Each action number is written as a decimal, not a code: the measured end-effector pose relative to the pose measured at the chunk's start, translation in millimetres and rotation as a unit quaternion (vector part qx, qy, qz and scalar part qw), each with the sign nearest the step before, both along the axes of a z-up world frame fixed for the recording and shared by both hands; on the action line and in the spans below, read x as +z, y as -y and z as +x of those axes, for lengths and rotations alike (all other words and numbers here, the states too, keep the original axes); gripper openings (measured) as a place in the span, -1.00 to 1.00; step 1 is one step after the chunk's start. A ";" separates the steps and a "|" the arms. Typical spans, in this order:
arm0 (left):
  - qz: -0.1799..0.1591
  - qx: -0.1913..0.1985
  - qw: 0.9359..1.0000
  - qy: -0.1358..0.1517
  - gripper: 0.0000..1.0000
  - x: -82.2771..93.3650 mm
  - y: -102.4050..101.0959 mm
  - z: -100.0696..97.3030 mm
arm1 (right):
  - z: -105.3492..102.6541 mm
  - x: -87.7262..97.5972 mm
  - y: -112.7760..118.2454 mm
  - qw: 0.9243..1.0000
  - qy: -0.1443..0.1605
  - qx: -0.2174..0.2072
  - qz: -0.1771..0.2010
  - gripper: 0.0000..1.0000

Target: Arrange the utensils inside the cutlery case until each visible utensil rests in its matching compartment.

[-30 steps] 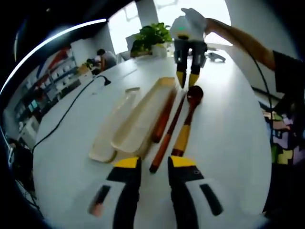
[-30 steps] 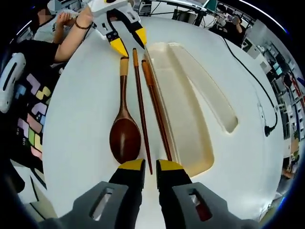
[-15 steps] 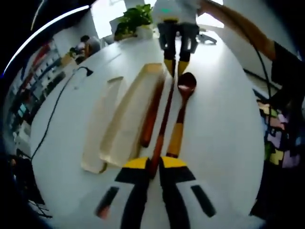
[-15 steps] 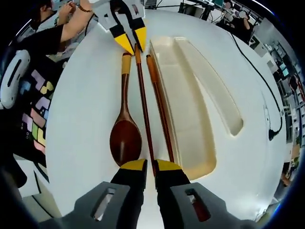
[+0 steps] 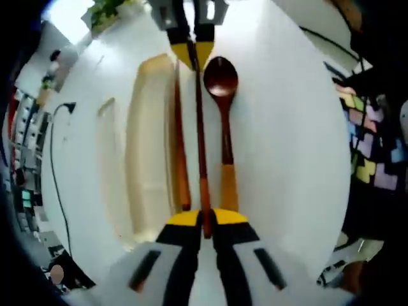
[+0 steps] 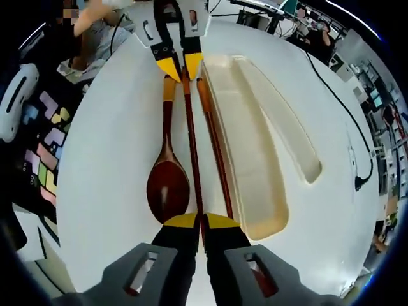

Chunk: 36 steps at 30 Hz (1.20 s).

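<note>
While no writing reads, both jaws pinch chopstick (image 6: 193, 159) ends.

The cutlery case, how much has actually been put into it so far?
Nothing yet: the case holds no utensil. Both grippers, left and right, are pinching opposite ends of one chopstick. The other chopstick and spoon lie on the table awaiting placement.

**Both grippers on one chopstick**

Left gripper (image 5: 203, 218) closed on near end of a chopstick (image 5: 199, 140); right gripper (image 5: 194, 55) pinching the far end. Second chopstick (image 5: 180, 150) just beside, against the cutlery case (image 5: 148, 140) rim. Wooden spoon (image 5: 223, 115) flat on white table (image 5: 287, 146), bowl far, yellow-banded handle near.
</note>
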<state>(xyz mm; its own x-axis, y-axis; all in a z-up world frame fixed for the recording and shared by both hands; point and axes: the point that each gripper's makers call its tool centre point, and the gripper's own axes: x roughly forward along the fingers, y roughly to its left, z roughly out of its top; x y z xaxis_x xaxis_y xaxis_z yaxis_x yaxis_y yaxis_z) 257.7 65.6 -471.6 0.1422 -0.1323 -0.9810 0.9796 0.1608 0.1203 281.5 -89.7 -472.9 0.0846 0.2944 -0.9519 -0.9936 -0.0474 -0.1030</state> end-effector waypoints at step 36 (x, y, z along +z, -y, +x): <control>-0.037 -0.013 0.999 -0.022 -0.89 -0.9 -0.1 -1.8 | 0.8 -1.1 0.3 0.998 0.039 0.014 -0.037 -1.00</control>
